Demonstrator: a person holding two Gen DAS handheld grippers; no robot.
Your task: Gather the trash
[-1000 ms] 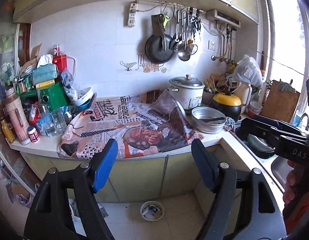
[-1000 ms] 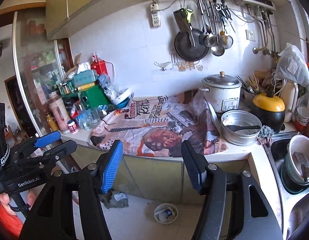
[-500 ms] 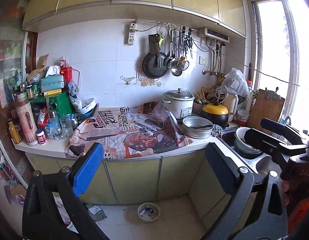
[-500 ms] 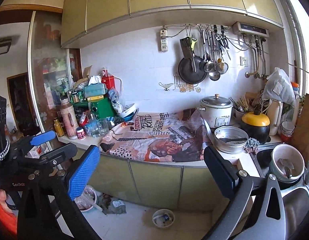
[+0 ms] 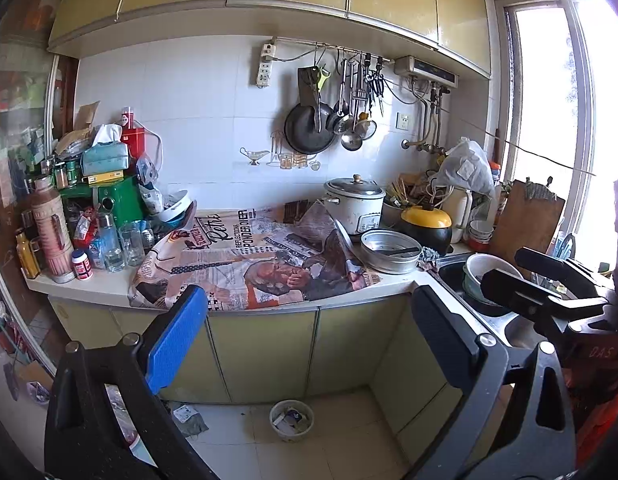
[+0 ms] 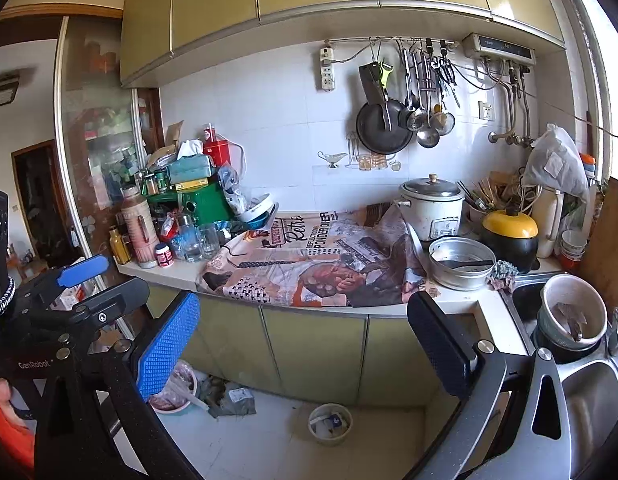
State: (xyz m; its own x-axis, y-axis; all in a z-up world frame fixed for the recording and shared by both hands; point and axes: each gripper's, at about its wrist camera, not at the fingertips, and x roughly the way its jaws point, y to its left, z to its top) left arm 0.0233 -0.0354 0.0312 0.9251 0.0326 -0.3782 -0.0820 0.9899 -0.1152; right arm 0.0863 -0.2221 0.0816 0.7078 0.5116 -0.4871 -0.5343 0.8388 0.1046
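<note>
Facing a cluttered kitchen tabletop (image 5: 393, 286) from well back, both claws raised, pointed at the cabinets.

Left claw (image 5: 309, 332): jaws spread wide, nothing between them. Right claw (image 6: 305, 336): likewise wide apart and empty.

Trash, as far as visible: a small round bin (image 6: 330, 423) on the floor below and ahead of the right claw, paper scraps inside. To the lower left of that claw, a crumpled wrapper with a white label (image 6: 233, 398) lies loose on the floor, beside a bowl of reddish scraps (image 6: 173, 390). In the left view the same bin (image 5: 291, 419) sits low between the jaws, the wrapper (image 5: 187, 418) to its left.

Progress, as a judgement: some scraps are in the bin, loose litter is on the floor, neither claw carries anything. That fits collecting yet to come or a pause between pieces; cannot tell which.

Writing:
- Printed cloth (image 6: 309, 260) over the tabletop ahead: "Retro", "PONDER OVER".
- Left claw body seen from right view (image 6: 33, 364): "GenRobot".
- Right claw body in left view (image 5: 597, 354): "DAS", partly readable.
- Jar labels and rice cooker panel too small to read.
</note>
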